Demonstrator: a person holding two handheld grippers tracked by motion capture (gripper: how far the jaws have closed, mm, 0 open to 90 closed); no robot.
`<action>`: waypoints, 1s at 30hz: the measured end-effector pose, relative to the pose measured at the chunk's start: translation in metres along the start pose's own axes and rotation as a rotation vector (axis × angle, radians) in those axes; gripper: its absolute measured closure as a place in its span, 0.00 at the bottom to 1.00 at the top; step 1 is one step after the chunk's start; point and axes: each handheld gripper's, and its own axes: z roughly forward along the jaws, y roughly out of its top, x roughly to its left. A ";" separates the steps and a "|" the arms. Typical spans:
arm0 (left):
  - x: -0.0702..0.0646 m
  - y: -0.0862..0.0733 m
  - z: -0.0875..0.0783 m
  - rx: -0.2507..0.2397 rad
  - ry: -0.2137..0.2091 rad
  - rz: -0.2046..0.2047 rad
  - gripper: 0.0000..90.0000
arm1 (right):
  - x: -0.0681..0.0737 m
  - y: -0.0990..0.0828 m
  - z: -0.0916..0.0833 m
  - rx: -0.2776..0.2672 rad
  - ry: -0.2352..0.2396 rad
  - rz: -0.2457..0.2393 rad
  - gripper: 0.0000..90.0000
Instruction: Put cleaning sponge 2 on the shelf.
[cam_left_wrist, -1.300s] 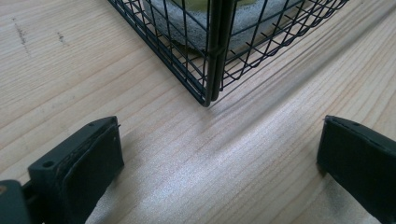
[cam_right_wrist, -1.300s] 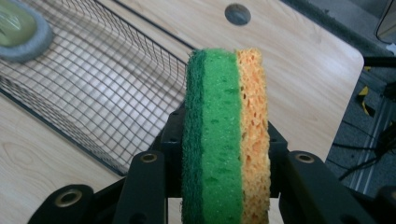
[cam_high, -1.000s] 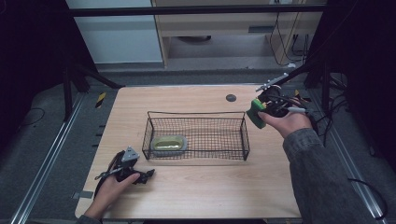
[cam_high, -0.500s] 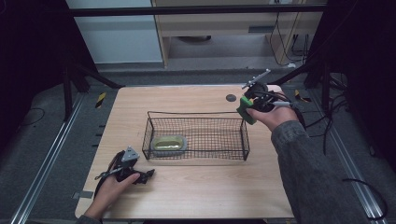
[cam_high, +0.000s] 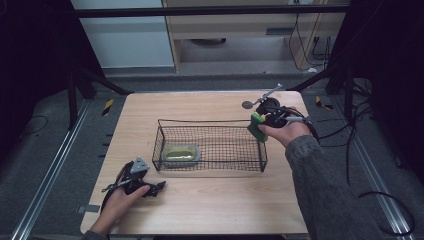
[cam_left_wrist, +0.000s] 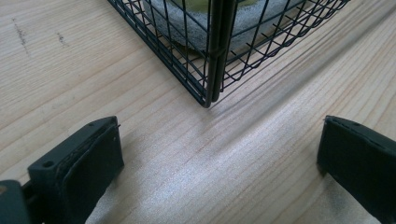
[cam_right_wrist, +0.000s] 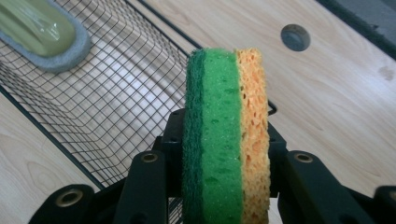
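Green sponge (cam_right_wrist: 224, 140) sits clamped in the right claw (cam_high: 264, 124) over the basket (cam_high: 212, 131) rim. Lower it inside, clear of the wire, before letting go. Left claw (cam_left_wrist: 219, 158) gapes wide.

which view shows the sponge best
The right gripper view: the sponge stands close up between that gripper's jaws, its dark green, bright green and orange layers plain. In the high view it is just a small green block at the right gripper, by the wire basket's right end.
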 end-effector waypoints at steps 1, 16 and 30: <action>0.000 0.000 0.000 0.000 0.000 0.000 0.00 | 0.000 -0.001 0.002 -0.002 0.007 -0.003 0.72; 0.000 0.000 0.000 0.000 0.000 0.001 0.00 | 0.000 -0.003 0.031 0.019 0.046 -0.014 0.72; 0.000 0.000 0.000 0.000 -0.002 0.001 0.00 | -0.005 -0.006 0.043 0.021 0.047 0.006 0.72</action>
